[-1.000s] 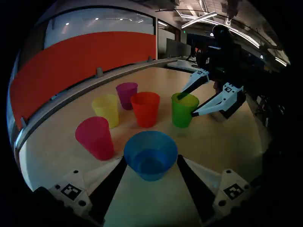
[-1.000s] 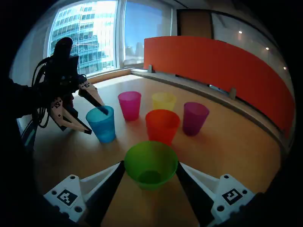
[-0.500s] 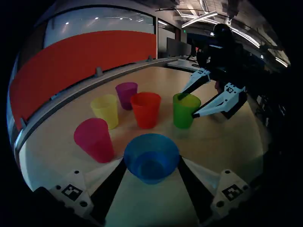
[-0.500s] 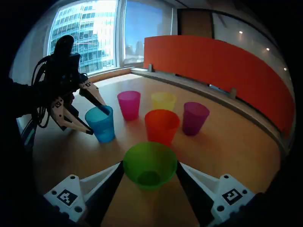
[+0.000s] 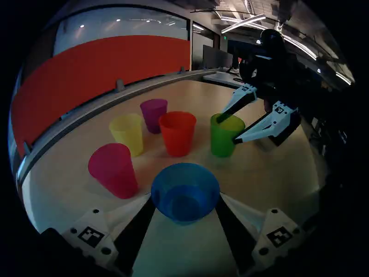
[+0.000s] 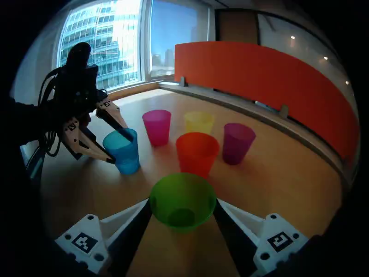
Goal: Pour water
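On the wooden table (image 5: 263, 171), left gripper (image 5: 184, 198) pinches the blue cup (image 5: 185, 187) and right gripper (image 6: 182, 202) the green cup (image 6: 182, 207), both near the orange cup (image 5: 177, 133); we judge them light, squashable, best held mid-wall.

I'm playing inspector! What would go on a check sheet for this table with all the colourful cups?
Surface: light wooden table, no spills seen.
Job's things: blue cup and green cup are held; pink cup, yellow cup, orange cup and purple cup stand upright. Water inside is hard to tell.
Clutter: nothing seen.
Grippers: left gripper shut on the blue cup; right gripper shut on the green cup.
Cables: dark cables hang by the left gripper's handle.
Surroundings: orange partition, windows, ceiling lights.
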Demonstrator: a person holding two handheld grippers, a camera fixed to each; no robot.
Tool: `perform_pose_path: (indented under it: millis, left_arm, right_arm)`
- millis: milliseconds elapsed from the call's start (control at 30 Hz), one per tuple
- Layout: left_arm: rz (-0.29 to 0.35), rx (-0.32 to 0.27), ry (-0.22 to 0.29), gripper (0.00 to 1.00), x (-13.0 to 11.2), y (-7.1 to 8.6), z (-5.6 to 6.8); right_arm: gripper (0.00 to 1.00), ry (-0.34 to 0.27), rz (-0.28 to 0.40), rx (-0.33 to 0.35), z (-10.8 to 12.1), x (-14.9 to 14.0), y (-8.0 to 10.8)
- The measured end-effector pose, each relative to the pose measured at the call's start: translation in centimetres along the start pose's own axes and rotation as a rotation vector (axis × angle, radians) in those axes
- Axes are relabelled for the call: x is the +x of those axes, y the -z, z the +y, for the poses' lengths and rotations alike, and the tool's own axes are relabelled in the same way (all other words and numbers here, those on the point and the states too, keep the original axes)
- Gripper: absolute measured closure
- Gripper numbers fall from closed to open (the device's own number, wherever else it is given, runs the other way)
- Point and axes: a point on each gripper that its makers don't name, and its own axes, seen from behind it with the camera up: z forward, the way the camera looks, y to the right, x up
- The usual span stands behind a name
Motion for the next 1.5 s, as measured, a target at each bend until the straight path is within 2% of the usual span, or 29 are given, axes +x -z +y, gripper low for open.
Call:
perform_pose_path:
  millis: [300, 567, 867, 1067, 1267, 1500]
  left_arm:
    - [0.010, -0.016, 0.007, 0.15, 0.3, 0.4, 0.4]
    - [0.047, 0.001, 0.009, 0.15, 1.8, 1.5, 0.3]
    - [0.115, 0.043, 0.007, 0.14, 4.6, 3.9, -0.2]
    - [0.183, 0.073, 0.016, 0.15, 7.0, 5.9, -0.4]
    - [0.241, 0.095, 0.029, 0.14, 8.7, 7.8, -0.4]
    - [0.300, 0.124, 0.013, 0.15, 10.7, 9.8, -0.3]
  right_arm:
    - [0.08, 0.002, 0.016, -0.003, 0.0, 0.7, 0.4]
    - [0.08, 0.007, 0.043, -0.010, -0.3, 2.1, 1.4]
    - [0.08, 0.015, 0.095, -0.014, -1.0, 4.7, 3.2]
    - [0.08, 0.037, 0.143, -0.022, -1.4, 7.0, 4.8]
    - [0.08, 0.052, 0.188, -0.027, -1.9, 8.9, 6.1]
    - [0.08, 0.054, 0.247, -0.025, -2.7, 11.0, 7.4]
